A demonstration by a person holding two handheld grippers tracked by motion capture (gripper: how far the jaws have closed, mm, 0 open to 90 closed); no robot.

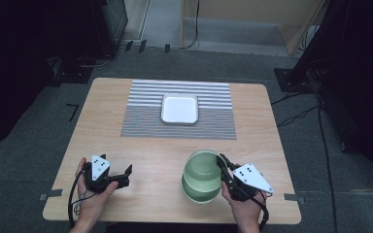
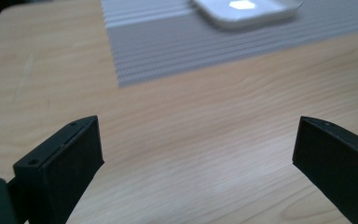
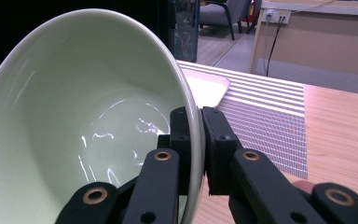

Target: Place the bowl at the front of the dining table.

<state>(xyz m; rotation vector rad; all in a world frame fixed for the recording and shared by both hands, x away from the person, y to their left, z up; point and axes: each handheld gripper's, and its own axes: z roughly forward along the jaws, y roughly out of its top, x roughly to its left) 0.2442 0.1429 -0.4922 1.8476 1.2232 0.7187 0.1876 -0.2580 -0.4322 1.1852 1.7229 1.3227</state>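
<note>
A pale green bowl point(image 1: 201, 175) hangs tilted over the table's near right part, its rim pinched between the jaws of my right gripper point(image 1: 222, 165). In the right gripper view the bowl point(image 3: 84, 121) is empty and glossy, with one jaw inside the wall and one outside, and the gripper point(image 3: 199, 126) is shut on the rim. My left gripper point(image 1: 126, 175) sits low over the near left of the table, jaws wide apart. Bare wood lies between the jaws of that gripper point(image 2: 196, 154) in the left gripper view.
A white square tray point(image 1: 179, 108) rests on a grey striped mat point(image 1: 213, 124) at the table's middle back; the tray point(image 2: 247, 11) and mat point(image 2: 177, 46) lie ahead of the left gripper. Cables and dark stands surround the table on the floor.
</note>
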